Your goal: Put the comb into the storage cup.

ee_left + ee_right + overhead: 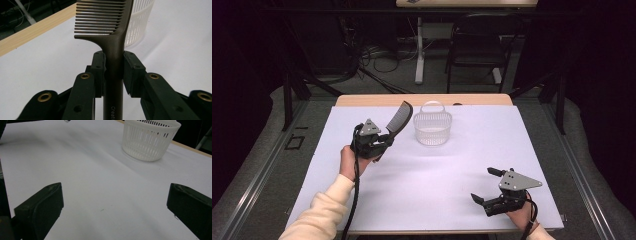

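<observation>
Holding position near the front edge, right gripper [486, 186] sat low on the white table [462, 160], jaws wide apart, nothing between them; parked out of the way, probably. Farther in, left gripper [384, 142] was clamped on the handle of one dark comb [399, 118], pads [98, 72] pressing both sides of the shaft. Comb was lifted clear of the table, teeth end tilted up and toward the basket, likely lined up for a drop-in. Next, one white slotted basket [432, 128], upright, looked empty, just beside the comb tip but apart from it. Count: two grippers, one comb, one basket. Behind the table: one chair [477, 45].
</observation>
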A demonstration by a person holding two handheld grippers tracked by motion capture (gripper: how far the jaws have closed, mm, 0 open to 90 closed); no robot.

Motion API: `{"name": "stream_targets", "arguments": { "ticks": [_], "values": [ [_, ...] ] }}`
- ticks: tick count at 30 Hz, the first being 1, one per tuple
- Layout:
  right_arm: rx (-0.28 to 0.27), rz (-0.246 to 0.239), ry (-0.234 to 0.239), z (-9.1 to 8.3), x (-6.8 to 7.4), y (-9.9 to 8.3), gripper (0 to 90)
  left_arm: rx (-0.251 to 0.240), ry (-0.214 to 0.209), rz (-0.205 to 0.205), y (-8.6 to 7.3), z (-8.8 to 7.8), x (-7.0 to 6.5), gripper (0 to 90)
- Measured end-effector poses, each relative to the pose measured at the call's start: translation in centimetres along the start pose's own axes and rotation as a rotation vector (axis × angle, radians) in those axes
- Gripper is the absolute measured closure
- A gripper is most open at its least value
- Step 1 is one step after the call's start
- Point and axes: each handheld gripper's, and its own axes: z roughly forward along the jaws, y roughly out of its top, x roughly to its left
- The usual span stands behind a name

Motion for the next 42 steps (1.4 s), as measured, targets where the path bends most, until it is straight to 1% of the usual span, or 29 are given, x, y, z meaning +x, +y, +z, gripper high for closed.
{"name": "stream_targets", "arguments": {
  "ticks": [5,15,21,25,26,27,32,34,42],
  "values": [
    [0.001,-0.002,0.0,0.0,0.0,0.0,0.3,-0.003,0.0,0.0,0.3,0.2,0.0,72.5],
    [0.0,0.001,0.001,0.0,0.0,0.0,0.3,-0.011,0.006,0.015,1.2,0.1,0.1,72.5],
    [-0.002,0.001,0.001,0.0,0.0,0.0,0.3,-0.017,0.009,0.017,1.7,0.2,0.1,72.5],
    [-0.001,0.001,0.001,0.0,0.0,0.0,0.4,-0.012,0.012,0.025,2.0,0.3,0.2,72.5],
    [-0.001,0.001,0.001,0.0,0.0,0.0,0.3,-0.018,0.013,0.02,2.0,0.4,0.2,72.5],
    [-0.001,0.001,0.001,0.0,0.0,0.0,0.3,-0.011,0.012,0.023,2.1,0.4,0.3,72.5],
    [0.001,0.0,0.001,0.0,0.0,0.0,0.3,-0.015,0.014,0.027,2.5,0.5,0.3,72.5],
    [0.001,0.0,0.001,0.0,0.0,0.0,0.3,-0.011,0.016,0.034,2.6,0.5,0.3,72.5],
    [0.002,0.001,0.001,0.1,0.0,0.0,0.3,-0.012,0.019,0.036,3.1,0.6,0.4,72.5]
  ]
}}
